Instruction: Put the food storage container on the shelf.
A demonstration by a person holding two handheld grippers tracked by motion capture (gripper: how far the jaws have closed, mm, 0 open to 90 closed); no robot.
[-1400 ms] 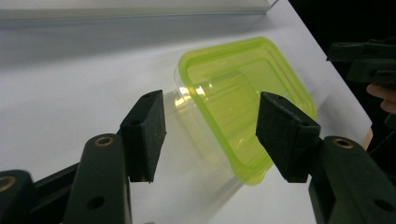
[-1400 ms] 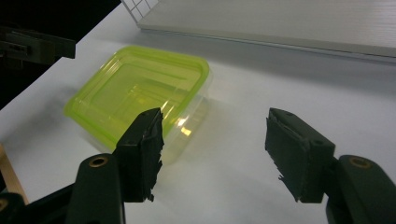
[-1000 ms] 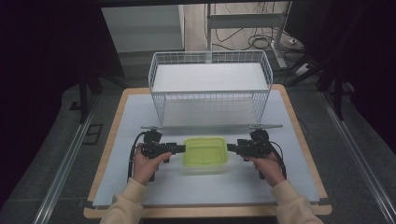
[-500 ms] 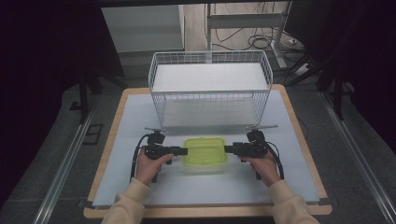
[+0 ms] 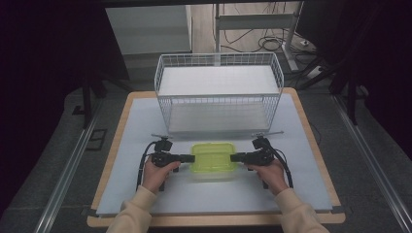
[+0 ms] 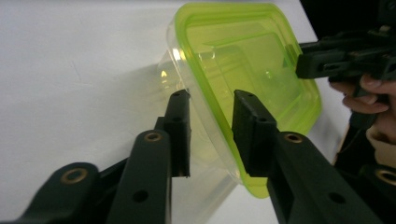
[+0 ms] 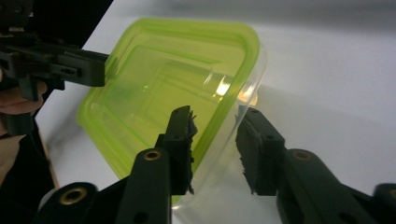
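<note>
No brand, label or writing can be read on anything here. The box (image 5: pixel 213 158), clear plastic with a green lid, lies flat and lid-up on the surface (image 5: pixel 145 126), midway between its left and right edges and nearer the front edge than the back, just in front of the wire basket (image 5: pixel 218 97). Its long axis runs left to right, parallel to the front edge.

The left tool (image 5: pixel 190 158) comes in level at the box's left end, the right tool (image 5: pixel 235 157) at its right end. Both have just been closing, each with the lid's rim and box wall between its jaws. In the gripper views a narrow gap shows beside the pads (image 6: pixel 180 126), so neither is yet pinching the box.
</note>
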